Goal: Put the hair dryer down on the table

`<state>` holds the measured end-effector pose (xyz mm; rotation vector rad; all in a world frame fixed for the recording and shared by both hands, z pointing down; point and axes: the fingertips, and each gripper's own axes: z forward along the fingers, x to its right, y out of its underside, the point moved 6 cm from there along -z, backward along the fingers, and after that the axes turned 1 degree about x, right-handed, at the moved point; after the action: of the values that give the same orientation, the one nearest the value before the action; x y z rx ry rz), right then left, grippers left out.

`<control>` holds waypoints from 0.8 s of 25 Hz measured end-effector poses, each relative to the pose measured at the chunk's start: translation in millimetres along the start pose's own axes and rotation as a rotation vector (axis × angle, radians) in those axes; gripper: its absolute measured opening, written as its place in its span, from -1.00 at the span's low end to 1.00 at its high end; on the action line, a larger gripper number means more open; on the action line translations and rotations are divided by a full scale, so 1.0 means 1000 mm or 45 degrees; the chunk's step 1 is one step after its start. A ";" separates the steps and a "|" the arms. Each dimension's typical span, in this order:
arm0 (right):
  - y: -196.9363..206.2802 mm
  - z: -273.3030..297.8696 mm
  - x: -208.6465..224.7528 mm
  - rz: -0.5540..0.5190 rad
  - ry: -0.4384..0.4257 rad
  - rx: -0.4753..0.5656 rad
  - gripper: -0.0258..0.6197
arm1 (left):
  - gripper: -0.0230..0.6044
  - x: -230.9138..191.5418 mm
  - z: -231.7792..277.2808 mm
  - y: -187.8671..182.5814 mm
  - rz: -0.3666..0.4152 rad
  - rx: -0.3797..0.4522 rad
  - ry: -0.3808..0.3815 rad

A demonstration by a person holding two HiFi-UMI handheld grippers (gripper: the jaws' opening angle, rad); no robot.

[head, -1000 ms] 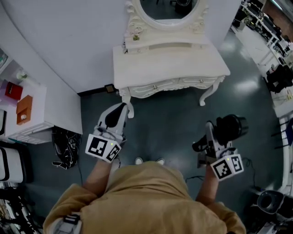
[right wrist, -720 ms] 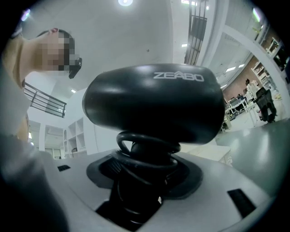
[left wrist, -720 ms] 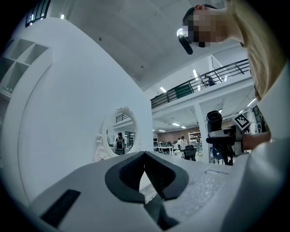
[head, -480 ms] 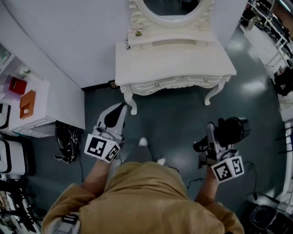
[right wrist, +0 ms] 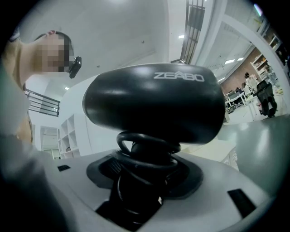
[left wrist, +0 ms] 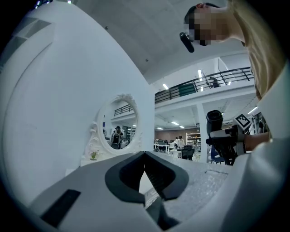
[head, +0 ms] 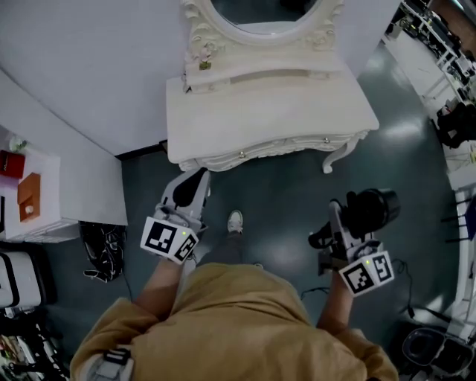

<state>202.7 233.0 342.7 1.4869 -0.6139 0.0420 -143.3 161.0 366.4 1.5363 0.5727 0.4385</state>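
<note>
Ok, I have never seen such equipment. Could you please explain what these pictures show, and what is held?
There is no robot here. A person holds a two-jaw tool in each hand. The top-down picture comes from a camera on the person's head. The other two come from a camera on each tool, looking along its jaws. The left gripper has its jaws together, with nothing between them. The right gripper is closed on the handle of a black hair dryer, whose cord is wound round that handle. Ahead stands a white dressing table with a mirror. One small item stands near the mirror's foot. The hair dryer is not yet on the table.
</note>
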 end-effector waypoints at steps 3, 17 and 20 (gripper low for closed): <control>-0.011 0.047 0.006 -0.017 0.001 -0.017 -0.14 | -0.91 -0.029 0.052 -0.006 0.006 0.034 0.049; -0.024 0.180 0.021 -0.077 0.103 -0.086 -0.14 | -0.92 -0.119 0.188 0.012 -0.137 0.009 0.234; -0.026 0.192 0.033 -0.072 0.112 -0.100 -0.14 | -0.92 -0.122 0.206 0.016 -0.141 0.000 0.250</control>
<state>172.3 39.4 325.0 1.4183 -0.4969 0.0388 -115.5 -77.0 380.4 1.4623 0.8062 0.5076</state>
